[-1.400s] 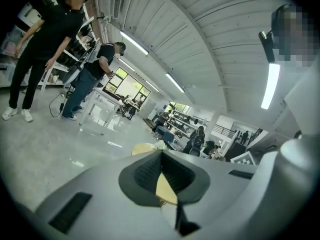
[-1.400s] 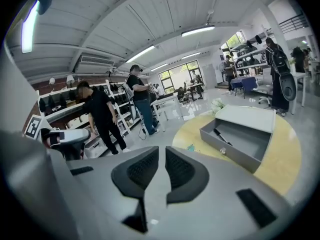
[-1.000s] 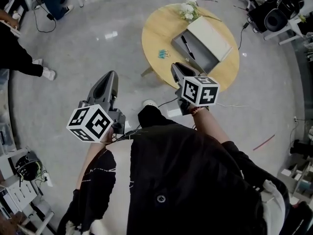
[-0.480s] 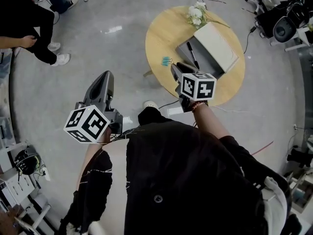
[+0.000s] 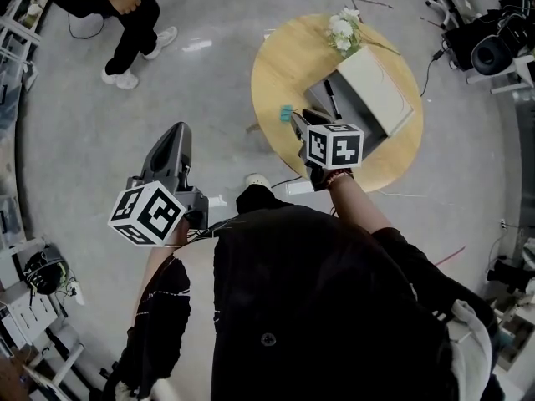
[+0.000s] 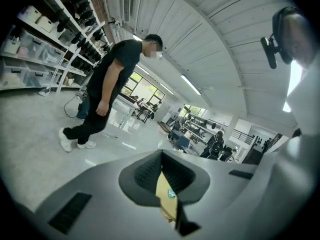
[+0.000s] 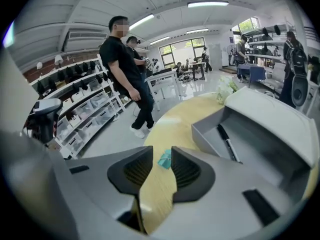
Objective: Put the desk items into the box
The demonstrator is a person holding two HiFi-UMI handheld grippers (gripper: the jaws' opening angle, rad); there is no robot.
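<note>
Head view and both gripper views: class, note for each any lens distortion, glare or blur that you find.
Head view: the fisheye lens bends the room's edges, and bright glare patches lie on the floor. Left gripper view: black vignette in the corners, with a blown-out white patch at right. Right gripper view: the shelves curve, a mosaic patch covers a face, and the table stays sharp.

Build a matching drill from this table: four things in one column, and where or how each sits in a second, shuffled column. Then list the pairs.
Things
1. pen
2. teal clip
3. white flowers
4. box

Places or states
A. at the far edge of the table
B. standing with its lid open
C. lying inside the box
D. on the bare wood, left of the box in the head view

Pairs: 1-C, 2-D, 3-A, 4-B
</note>
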